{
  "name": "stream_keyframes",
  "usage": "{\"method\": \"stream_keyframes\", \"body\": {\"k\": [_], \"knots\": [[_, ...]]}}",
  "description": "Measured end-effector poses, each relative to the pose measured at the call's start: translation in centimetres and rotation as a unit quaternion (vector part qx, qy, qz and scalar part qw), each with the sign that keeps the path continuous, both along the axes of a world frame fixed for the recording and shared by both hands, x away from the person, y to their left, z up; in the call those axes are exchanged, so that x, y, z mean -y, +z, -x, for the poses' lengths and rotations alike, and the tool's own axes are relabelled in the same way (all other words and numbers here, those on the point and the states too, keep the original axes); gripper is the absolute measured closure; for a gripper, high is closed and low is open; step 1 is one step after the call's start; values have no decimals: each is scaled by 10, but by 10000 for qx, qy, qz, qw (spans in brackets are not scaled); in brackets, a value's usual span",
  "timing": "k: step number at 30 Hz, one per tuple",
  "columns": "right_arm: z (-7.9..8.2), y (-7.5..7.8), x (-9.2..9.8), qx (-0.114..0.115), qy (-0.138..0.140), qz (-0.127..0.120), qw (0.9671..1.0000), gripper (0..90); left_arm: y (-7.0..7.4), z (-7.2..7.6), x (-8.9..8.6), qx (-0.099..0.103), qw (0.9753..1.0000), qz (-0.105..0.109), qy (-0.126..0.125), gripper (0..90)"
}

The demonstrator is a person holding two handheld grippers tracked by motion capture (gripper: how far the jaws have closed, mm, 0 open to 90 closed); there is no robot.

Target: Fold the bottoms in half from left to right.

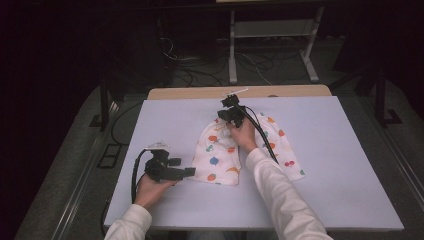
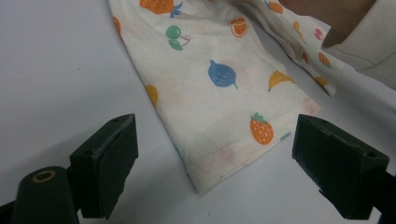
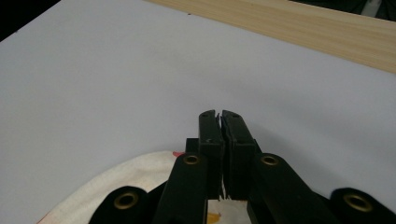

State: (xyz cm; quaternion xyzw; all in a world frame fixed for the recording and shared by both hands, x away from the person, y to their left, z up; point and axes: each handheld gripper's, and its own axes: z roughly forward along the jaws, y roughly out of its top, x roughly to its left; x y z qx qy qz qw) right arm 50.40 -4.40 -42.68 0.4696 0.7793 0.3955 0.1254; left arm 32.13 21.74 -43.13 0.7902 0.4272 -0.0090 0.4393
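Note:
A white cloth (image 1: 220,156) printed with coloured fruit lies flat in the middle of the pale table cover (image 1: 330,150). My right gripper (image 1: 226,116) is at the cloth's far edge, jaws pressed together. In the right gripper view a thin white sliver shows between the shut jaws (image 3: 219,114), and the cloth (image 3: 116,179) curves beneath them. My left gripper (image 1: 189,172) hovers just left of the cloth's near left corner, pointing at it. In the left gripper view its jaws (image 2: 215,158) stand wide apart, with the cloth's corner (image 2: 219,93) between and beyond them, untouched.
A bare wooden strip (image 1: 240,92) runs along the table's far edge, also close ahead as the wooden strip (image 3: 303,28). Behind the table stand metal frame legs (image 1: 232,55) with cables on the floor. The person's white sleeve (image 2: 369,42) crosses the cloth's right side.

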Motion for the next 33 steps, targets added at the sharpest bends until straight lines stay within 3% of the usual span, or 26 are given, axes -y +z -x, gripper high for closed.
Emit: {"method": "stream_keyframes", "body": {"k": [16, 25, 33], "knots": [[1, -2, 2, -28, 46, -64, 10000, 857, -9, -3, -2, -341, 9994, 56, -80, 318], [1, -1, 3, -16, 61, -89, 9999, 857, -15, -5, 1, -536, 9985, -41, -130, 396], [1, 0, 5, -6, 37, -127, 9999, 857, -17, -7, 0, -603, 9981, -25, -126, 579]]}}
